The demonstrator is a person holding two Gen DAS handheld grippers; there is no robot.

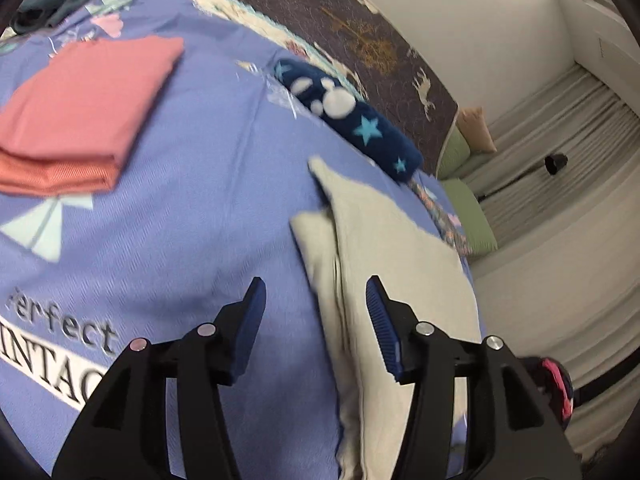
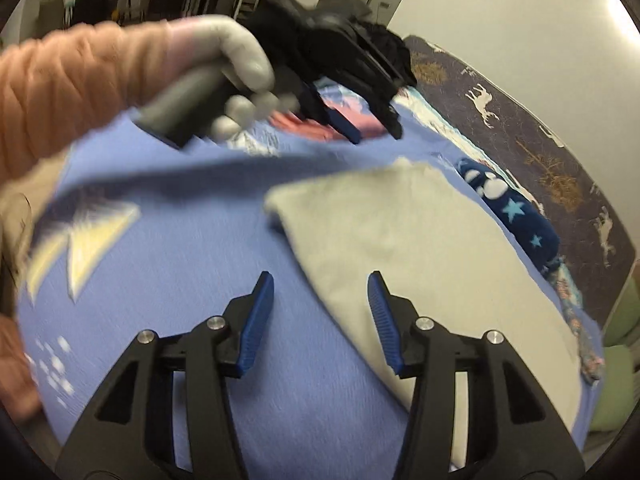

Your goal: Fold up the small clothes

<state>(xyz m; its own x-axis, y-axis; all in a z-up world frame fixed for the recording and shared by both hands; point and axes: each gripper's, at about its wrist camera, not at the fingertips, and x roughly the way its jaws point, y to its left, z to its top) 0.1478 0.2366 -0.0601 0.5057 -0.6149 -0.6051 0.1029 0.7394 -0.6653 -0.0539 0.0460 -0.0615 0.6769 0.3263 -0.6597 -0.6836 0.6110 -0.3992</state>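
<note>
Left tool (image 1: 316, 312) parted and empty, cream cloth (image 1: 400, 248) below, folded

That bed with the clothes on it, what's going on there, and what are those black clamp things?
A person is folding small clothes on a blue bedspread with a hand-held gripper in each hand. Both the left gripper and the right gripper are open and hold nothing. A cream garment lies folded under them. A pink garment already sits folded farther off.
</note>
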